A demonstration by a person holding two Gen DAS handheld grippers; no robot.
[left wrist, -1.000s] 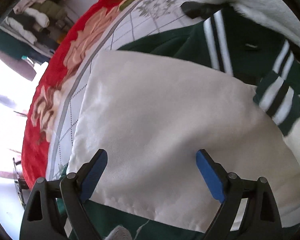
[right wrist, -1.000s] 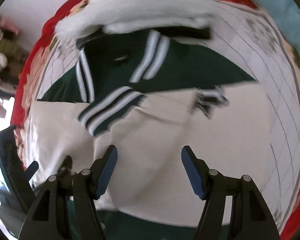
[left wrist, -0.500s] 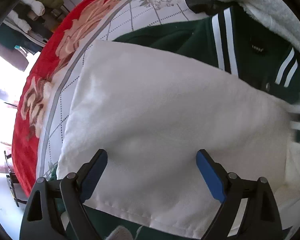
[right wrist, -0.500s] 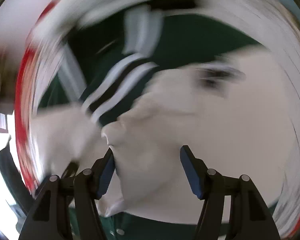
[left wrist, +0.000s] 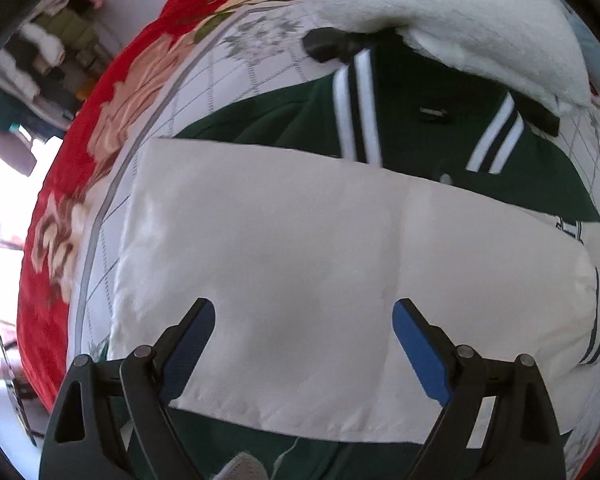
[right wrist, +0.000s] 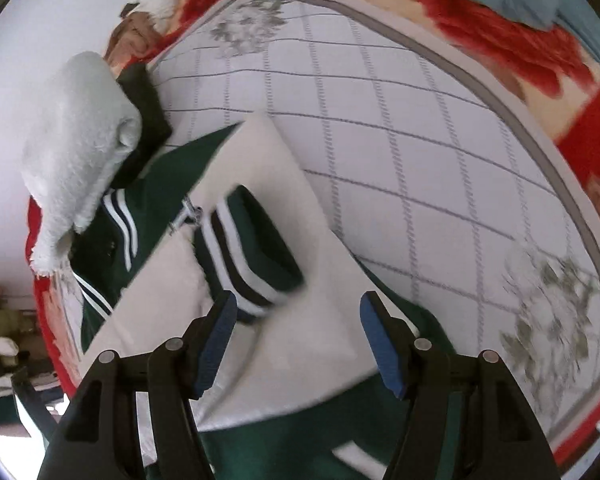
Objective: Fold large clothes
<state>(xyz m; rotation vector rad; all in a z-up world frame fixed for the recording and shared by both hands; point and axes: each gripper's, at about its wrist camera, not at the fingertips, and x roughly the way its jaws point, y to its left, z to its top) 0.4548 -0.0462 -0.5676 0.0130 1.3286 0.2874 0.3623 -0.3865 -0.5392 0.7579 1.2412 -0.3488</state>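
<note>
I see a bed [right wrist: 380, 128] under a white quilted cover with grey grid lines, bordered by a red floral blanket [left wrist: 112, 92]; stacked clothes [left wrist: 48, 56] sit far left by a pale wall. The green varsity jacket [left wrist: 416, 128], white sleeves folded across it, lies mid-bed beside a fluffy white garment [left wrist: 440, 12]. Its small neck label is unreadable. My left hand-held gripper [left wrist: 304, 320] and right hand-held gripper [right wrist: 298, 314] are both spread, pinching nothing.
</note>
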